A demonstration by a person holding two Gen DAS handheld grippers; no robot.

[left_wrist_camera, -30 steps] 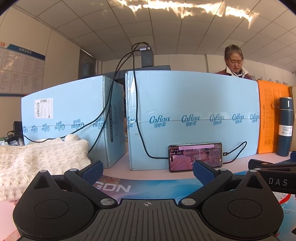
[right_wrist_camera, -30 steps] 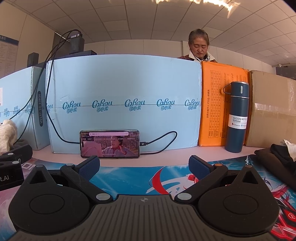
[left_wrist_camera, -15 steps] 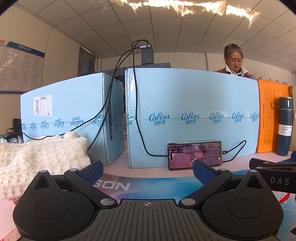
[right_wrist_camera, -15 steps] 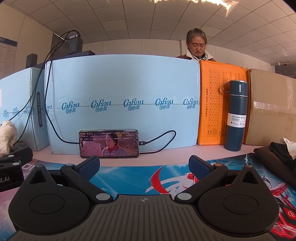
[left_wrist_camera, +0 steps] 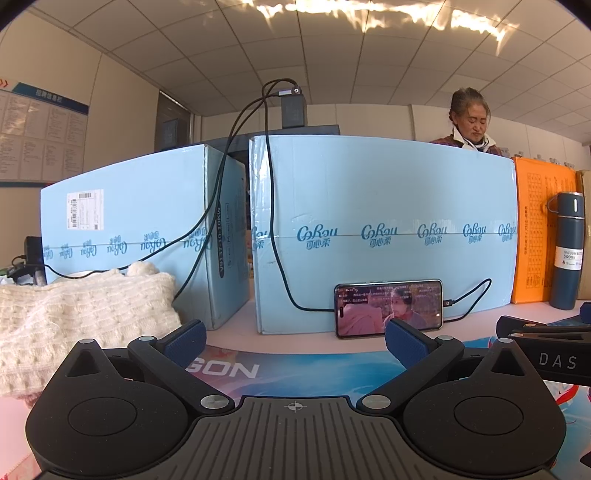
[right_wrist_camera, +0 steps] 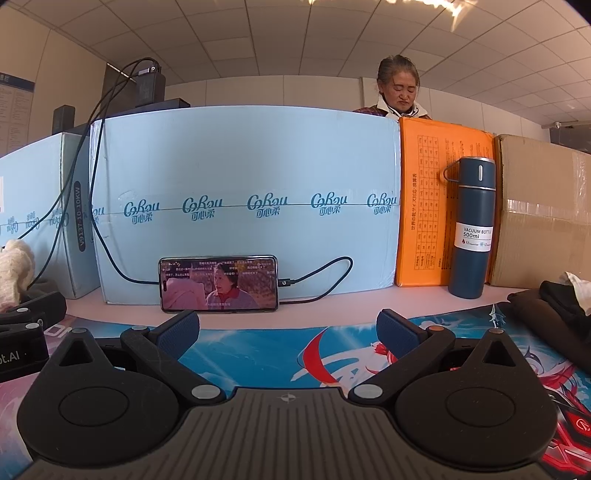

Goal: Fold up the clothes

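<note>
"CoRou" repeated along tape line of blue carton (right_wrist_camera: 243, 184); side panel of second blue carton (left_wrist_camera: 129, 221) reads "V9137-10-10KW"; blue flask (right_wrist_camera: 471, 229) label "VACUUM BOTTLE 500ml"; "DAS" on black gripper body (left_wrist_camera: 546, 360); "GON" on desk mat (left_wrist_camera: 229, 367); wall notice board (left_wrist_camera: 37, 129) unreadable.

Both views are bright and evenly lit, with rippled patches of sunlight glaring on the ceiling (left_wrist_camera: 388, 16) high above the fingers and only soft shadows under them. Fisheye distortion bows the blue boxes (right_wrist_camera: 243, 199) beyond the fingertips and darkens the corners. Focus is sharp from the fingers (left_wrist_camera: 184, 338) out to the glowing phone screen (right_wrist_camera: 218, 283).
</note>
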